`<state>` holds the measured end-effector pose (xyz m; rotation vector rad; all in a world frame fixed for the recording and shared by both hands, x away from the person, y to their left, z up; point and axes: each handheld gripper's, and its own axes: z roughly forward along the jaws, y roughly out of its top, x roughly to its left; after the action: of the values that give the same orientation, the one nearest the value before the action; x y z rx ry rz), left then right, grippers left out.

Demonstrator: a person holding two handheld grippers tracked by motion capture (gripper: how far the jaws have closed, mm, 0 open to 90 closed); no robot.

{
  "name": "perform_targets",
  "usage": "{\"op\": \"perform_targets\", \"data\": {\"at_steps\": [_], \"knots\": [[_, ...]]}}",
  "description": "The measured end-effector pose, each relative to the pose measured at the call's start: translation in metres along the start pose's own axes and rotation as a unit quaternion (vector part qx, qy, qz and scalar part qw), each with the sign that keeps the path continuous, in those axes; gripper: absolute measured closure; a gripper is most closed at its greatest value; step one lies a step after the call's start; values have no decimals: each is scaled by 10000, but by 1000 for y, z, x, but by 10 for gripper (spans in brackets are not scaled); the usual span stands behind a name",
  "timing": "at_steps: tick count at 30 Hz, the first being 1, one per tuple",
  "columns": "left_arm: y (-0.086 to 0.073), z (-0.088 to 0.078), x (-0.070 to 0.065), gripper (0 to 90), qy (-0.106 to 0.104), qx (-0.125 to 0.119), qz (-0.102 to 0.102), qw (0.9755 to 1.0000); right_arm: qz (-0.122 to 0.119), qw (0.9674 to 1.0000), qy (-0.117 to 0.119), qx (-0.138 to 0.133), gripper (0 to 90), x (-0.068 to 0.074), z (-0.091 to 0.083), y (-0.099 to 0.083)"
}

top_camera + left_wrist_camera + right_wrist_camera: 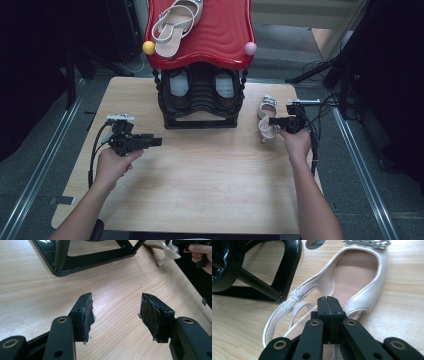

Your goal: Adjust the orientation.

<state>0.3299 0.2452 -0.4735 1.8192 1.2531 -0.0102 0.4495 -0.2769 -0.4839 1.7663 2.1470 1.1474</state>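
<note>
Two grippers work at the pale wooden worktop [200, 180] before a black tiered shoe rack with a glossy red top [200, 95]: the right gripper [328, 300], jaws pressed together on a strap, holds the cream slingback sandal with a jewelled toe [357, 275] lying right of the rack, likely to lift it. The left gripper [116, 312] waits wide and empty over bare wood. How much strap sits between the closed jaws is hard to see.

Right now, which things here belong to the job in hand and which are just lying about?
In the job:
- sandal on the table, under the shut right gripper
- shoe rack
- sandal on the red top

Lying about:
- open left gripper, idle
- yellow ball
- pink ball
</note>
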Motion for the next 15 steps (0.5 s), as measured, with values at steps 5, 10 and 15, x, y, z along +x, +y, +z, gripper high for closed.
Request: {"op": "perform_targets", "data": {"at_steps": [5,10,15], "knots": [[0,0,0,437,2,21,18,10000,-25,10000,-43,10,900,-5,-5,-2],[0,0,0,437,2,14,-2,10000,29,10000,-61,2,900,-9,-9,-4],[0,1,0,437,13,42,12,10000,87,9998,33,-152,900,-11,-9,-7]]}}
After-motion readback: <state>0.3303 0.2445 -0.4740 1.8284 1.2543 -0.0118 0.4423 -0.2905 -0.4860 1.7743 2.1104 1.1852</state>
